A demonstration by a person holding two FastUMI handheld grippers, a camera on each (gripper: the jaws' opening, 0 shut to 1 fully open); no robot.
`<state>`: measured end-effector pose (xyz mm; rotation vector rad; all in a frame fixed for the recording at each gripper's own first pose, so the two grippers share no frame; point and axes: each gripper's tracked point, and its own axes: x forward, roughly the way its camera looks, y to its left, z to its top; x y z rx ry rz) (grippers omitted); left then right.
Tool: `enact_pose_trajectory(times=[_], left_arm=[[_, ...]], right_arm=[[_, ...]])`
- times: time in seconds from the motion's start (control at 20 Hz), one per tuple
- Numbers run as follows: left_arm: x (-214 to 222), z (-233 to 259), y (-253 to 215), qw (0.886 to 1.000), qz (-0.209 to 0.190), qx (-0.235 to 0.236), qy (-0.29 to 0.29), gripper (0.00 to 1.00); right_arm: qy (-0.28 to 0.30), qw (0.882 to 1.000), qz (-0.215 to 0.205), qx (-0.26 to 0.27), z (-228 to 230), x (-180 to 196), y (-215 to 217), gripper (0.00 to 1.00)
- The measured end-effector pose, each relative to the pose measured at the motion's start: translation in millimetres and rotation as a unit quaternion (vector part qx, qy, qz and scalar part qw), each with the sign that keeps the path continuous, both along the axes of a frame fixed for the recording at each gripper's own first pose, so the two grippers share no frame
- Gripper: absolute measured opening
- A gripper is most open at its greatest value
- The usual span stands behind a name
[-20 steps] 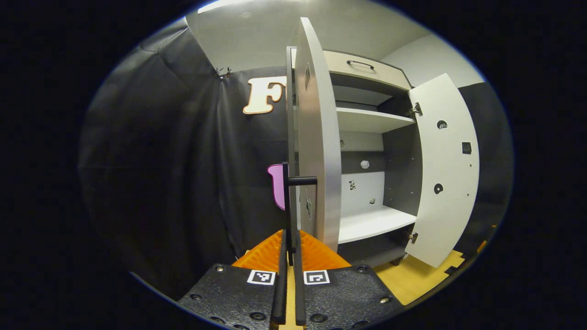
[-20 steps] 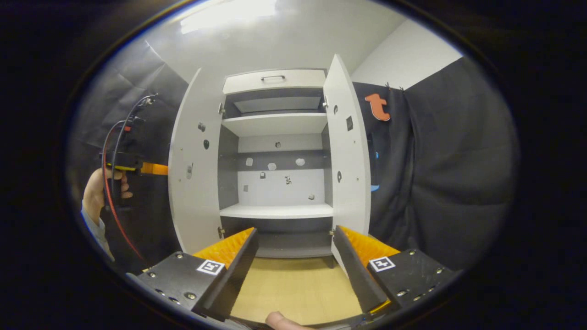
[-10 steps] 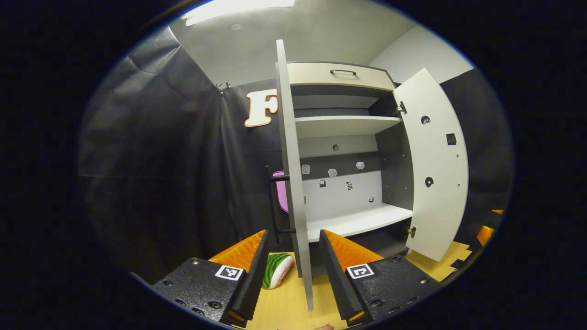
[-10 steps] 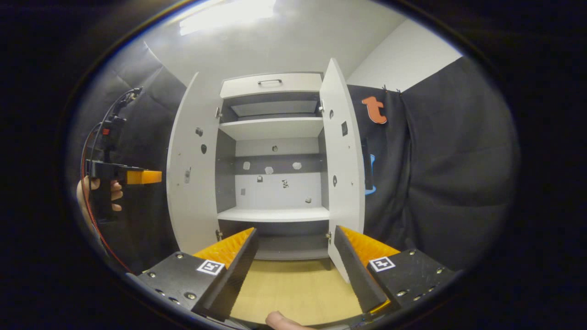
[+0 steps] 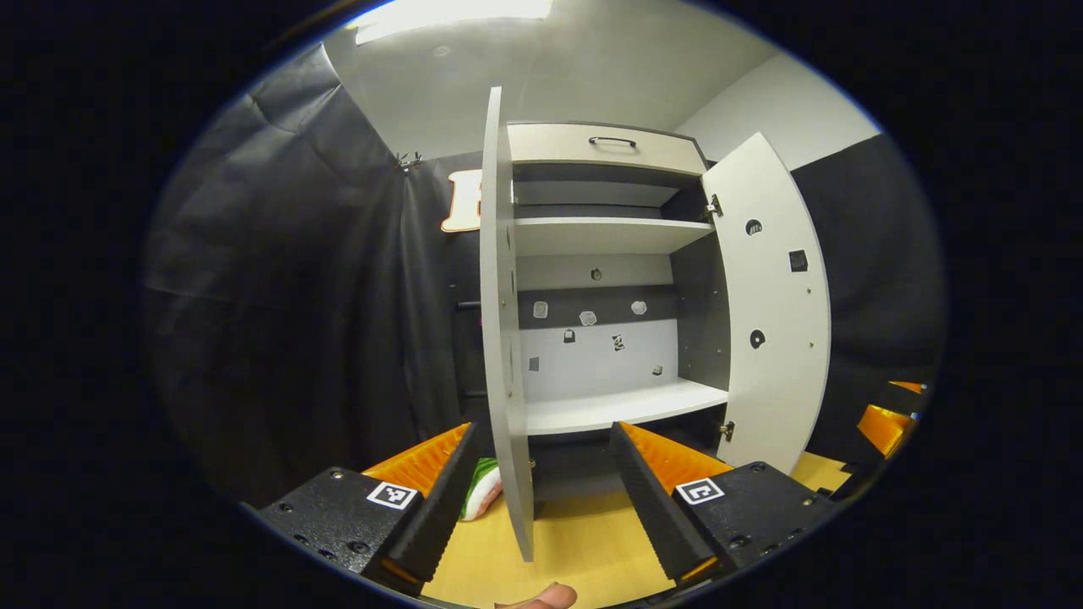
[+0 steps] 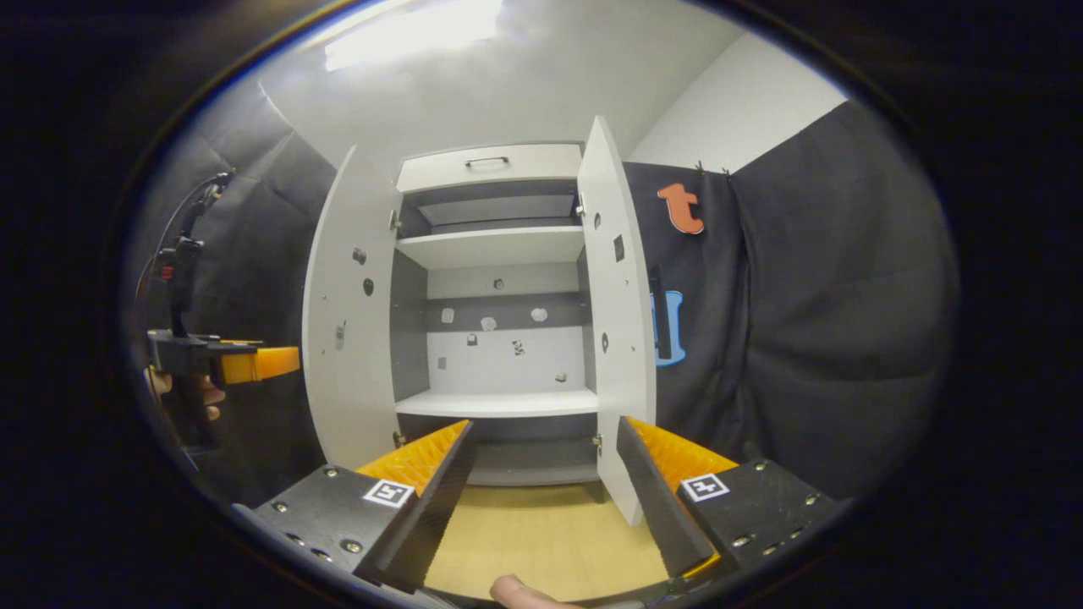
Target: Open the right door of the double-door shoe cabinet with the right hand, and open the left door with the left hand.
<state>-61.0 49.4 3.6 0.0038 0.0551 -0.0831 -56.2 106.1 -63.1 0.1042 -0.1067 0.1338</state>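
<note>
At the bottom of the left gripper view the left gripper (image 5: pixel 537 499) is seen spread wide, nothing held, its fingers on either side of the edge of the left door (image 5: pixel 501 338), which is not touched. At the bottom of the right gripper view the right gripper (image 6: pixel 546 499) is likewise spread and empty, with a fingertip of the holding hand at the bottom edge. The wooden floor (image 6: pixel 541 541) is seen between the fingers. A green-and-white striped object (image 5: pixel 481 495) is seen on the floor at lower centre-left of the left gripper view, just behind the left finger. The shoe cabinet (image 6: pixel 495 279) is placed at frame centre in both views, with both doors swung open; the right door (image 6: pixel 616 313) is seen right of centre in the right gripper view. Inside, a lower shelf (image 6: pixel 499 403) and an upper shelf (image 6: pixel 495 247) are shown, with small marks on the back panel. A drawer with a dark handle (image 6: pixel 486 161) is seen at the cabinet top. At the left edge of the right gripper view the left gripper is seen in a hand, apart from the door.
</note>
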Motion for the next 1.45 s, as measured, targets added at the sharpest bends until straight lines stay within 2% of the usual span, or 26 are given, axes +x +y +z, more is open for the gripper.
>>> enact_pose_trajectory(times=[0.2, 0.25, 0.3, 0.45, 0.65, 0.7, 0.8, 0.85, 0.9, 0.95, 1.05, 1.1, 1.15, 1.2, 1.25, 1.45], left_arm=[[-11, -14, -20, 1.000, -0.007, -0.009, 0.000, 0.95], [-13, -17, -25, 1.000, -0.008, -0.010, -0.001, 0.99], [-14, -23, -31, 1.000, -0.010, -0.010, 0.000, 0.95], [-21, -43, -49, 1.000, -0.016, -0.008, 0.013, 0.95], [-31, -58, -66, 1.000, -0.010, 0.000, 0.005, 0.95], [-33, -63, -72, 1.000, -0.013, 0.000, 0.007, 0.99], [-35, -73, -81, 1.000, -0.020, -0.011, 0.019, 0.95], [-36, -76, -83, 0.999, -0.022, -0.017, 0.024, 0.96], [-36, -78, -84, 0.999, -0.023, -0.021, 0.028, 0.96], [-35, -78, -81, 0.999, -0.019, -0.022, 0.028, 0.96], [-33, -78, -76, 0.999, -0.012, -0.017, 0.027, 0.95], [-33, -77, -72, 1.000, -0.005, -0.017, 0.026, 0.95], [-34, -76, -71, 1.000, -0.003, -0.019, 0.025, 0.95], [-34, -75, -70, 1.000, -0.002, -0.019, 0.023, 0.99], [-34, -74, -69, 1.000, -0.001, -0.020, 0.022, 0.95], [-34, -75, -72, 1.000, -0.005, -0.017, 0.023, 0.95]], right_arm=[[0.002, 1.000, 0.001, -0.005, -3, 0, -1, 0.99], [0.003, 1.000, 0.001, -0.009, -4, 0, 0, 0.99], [0.004, 1.000, 0.001, -0.012, -7, 0, 1, 0.99], [0.008, 1.000, 0.006, -0.021, -12, 1, 4, 0.99], [0.010, 0.999, 0.014, -0.030, -18, 2, 10, 0.99], [0.010, 0.999, 0.014, -0.031, -19, 2, 11, 0.99], [0.011, 0.999, 0.016, -0.032, -20, 3, 14, 0.99], [0.013, 0.999, 0.018, -0.033, -22, 1, 15, 0.99], [0.014, 0.999, 0.019, -0.035, -23, 1, 15, 0.94], [0.014, 0.999, 0.020, -0.038, -24, 0, 16, 0.99], [0.014, 0.999, 0.019, -0.041, -25, 1, 15, 0.99], [0.014, 0.999, 0.018, -0.040, -25, 0, 15, 0.94], [0.014, 0.999, 0.018, -0.038, -25, 0, 14, 0.94], [0.015, 0.999, 0.018, -0.037, -25, 0, 14, 0.99], [0.016, 0.999, 0.017, -0.036, -26, 1, 14, 0.94], [0.017, 0.999, 0.016, -0.036, -27, 2, 13, 0.94]])
